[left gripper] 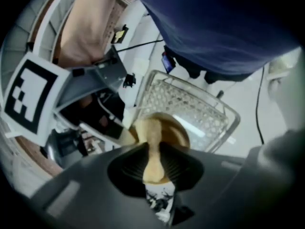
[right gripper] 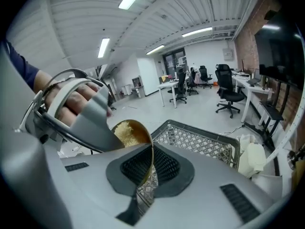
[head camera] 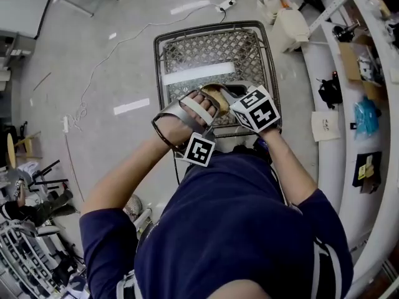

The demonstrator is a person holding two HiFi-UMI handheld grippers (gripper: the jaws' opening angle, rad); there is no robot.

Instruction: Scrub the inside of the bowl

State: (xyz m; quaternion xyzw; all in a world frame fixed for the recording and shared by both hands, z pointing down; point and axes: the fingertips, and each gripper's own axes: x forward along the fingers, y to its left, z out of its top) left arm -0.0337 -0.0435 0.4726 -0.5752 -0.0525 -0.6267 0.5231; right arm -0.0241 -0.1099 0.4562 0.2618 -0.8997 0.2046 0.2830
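Grey concrete floor [head camera: 112, 55] of an open office; wire basket [head camera: 212, 55] standing on it, in front of the person.

- Bowl [right gripper: 139, 133]: 1, brown, held tipped in the air over the near end of the basket, not resting in it.
- Scrub pad [left gripper: 153, 149]: 1, pale yellow, with its free end inside the bowl against the inner wall.
- Left gripper [left gripper: 155, 171]: 1, jaws pinching the scrub pad.
- Right gripper [right gripper: 150, 171]: 1, jaws clamped on the bowl's rim, 1 inside and 1 outside the wall.
- Wire basket: 1.

Step in hand, as I judge it: scrubbing proper, with the pad already in the bowl. The next move calls for sweeping the pad around the inner wall while the right gripper keeps the rim from slipping.
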